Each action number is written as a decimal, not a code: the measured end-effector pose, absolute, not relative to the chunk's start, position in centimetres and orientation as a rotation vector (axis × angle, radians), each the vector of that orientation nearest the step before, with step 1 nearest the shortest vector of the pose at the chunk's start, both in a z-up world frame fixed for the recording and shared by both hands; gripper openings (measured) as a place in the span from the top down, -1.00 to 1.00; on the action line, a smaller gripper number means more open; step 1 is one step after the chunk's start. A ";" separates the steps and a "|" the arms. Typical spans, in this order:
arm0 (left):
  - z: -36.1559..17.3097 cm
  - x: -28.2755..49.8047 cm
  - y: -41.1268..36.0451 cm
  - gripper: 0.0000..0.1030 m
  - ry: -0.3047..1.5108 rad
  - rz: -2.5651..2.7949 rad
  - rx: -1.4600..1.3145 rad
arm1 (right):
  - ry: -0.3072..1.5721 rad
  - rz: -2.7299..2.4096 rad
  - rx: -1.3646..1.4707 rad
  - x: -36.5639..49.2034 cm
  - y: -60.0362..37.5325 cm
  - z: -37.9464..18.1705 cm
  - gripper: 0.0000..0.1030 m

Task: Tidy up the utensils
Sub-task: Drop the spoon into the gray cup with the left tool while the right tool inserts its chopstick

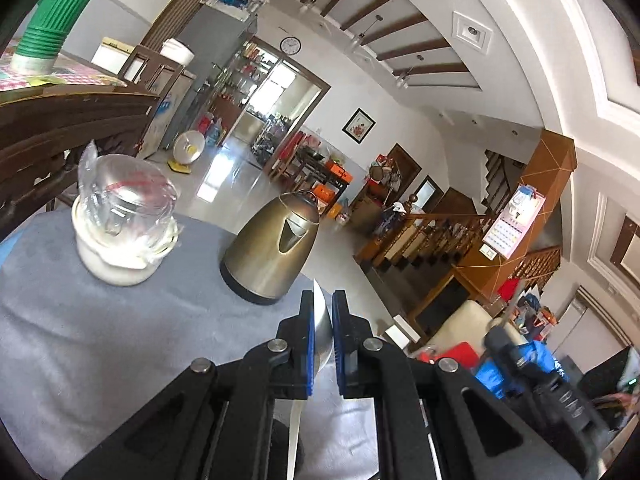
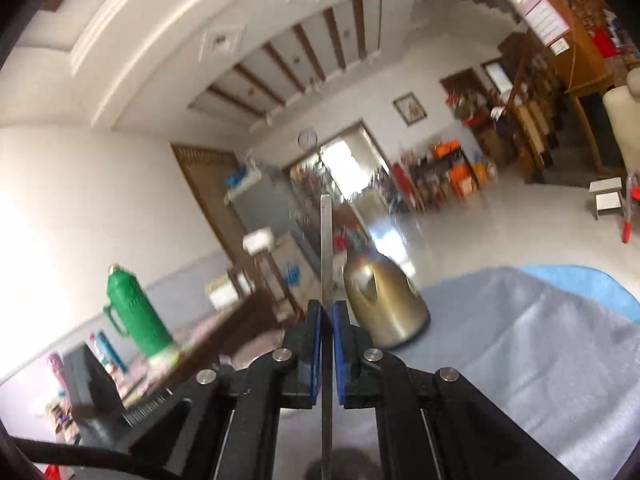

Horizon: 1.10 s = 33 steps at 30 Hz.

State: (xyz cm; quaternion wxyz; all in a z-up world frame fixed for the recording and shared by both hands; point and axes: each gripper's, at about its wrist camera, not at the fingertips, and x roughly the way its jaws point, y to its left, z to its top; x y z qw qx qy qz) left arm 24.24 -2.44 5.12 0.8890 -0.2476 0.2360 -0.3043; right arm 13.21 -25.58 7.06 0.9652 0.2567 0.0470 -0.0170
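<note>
My left gripper [image 1: 322, 300] is shut on a steel spoon [image 1: 322, 330]; its bowl sits edge-on between the blue pads and its handle runs back under the gripper, held above the grey table cloth [image 1: 100, 340]. My right gripper [image 2: 326, 312] is shut on a flat steel utensil handle [image 2: 326, 248] that sticks straight up past the fingertips; its lower end runs down below the jaws. The right gripper also shows at the right edge of the left wrist view [image 1: 516, 344], blurred.
A golden electric kettle [image 1: 272, 248] stands on the cloth near the far edge, also in the right wrist view [image 2: 384, 304]. A clear glass jar on a white base [image 1: 124, 224] stands at left. A green thermos [image 2: 136, 316] stands on a wooden side table.
</note>
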 end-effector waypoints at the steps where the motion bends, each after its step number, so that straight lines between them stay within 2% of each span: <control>1: 4.8 24.7 -2.7 0.85 0.485 -0.628 -0.514 | 0.079 -0.044 0.516 13.5 -25.4 7.2 0.88; 4: 3.1 26.1 -3.5 0.84 0.491 -0.613 -0.508 | 0.066 -0.074 0.488 15.7 -24.7 6.7 0.88; 11: -1.6 27.4 -3.8 0.84 0.561 -0.582 -0.495 | 0.186 -0.073 0.387 20.4 -22.4 2.8 0.88; 24: -2.2 21.7 -1.4 0.84 0.617 -0.586 -0.388 | 0.352 0.057 0.417 15.3 -24.2 0.8 0.84; 27: -1.7 18.7 -0.3 0.60 0.623 -0.556 -0.308 | 0.389 0.068 0.435 12.8 -24.8 0.9 0.82; 29: -1.6 16.5 0.2 0.12 0.638 -0.511 -0.219 | 0.397 0.065 0.450 11.0 -25.3 0.9 0.81; 31: -1.7 14.6 0.6 0.07 0.649 -0.493 -0.175 | 0.418 0.063 0.473 9.5 -25.9 0.6 0.77; 33: -2.1 12.8 1.2 0.02 0.682 -0.487 -0.155 | 0.448 0.051 0.498 7.9 -26.5 0.0 0.64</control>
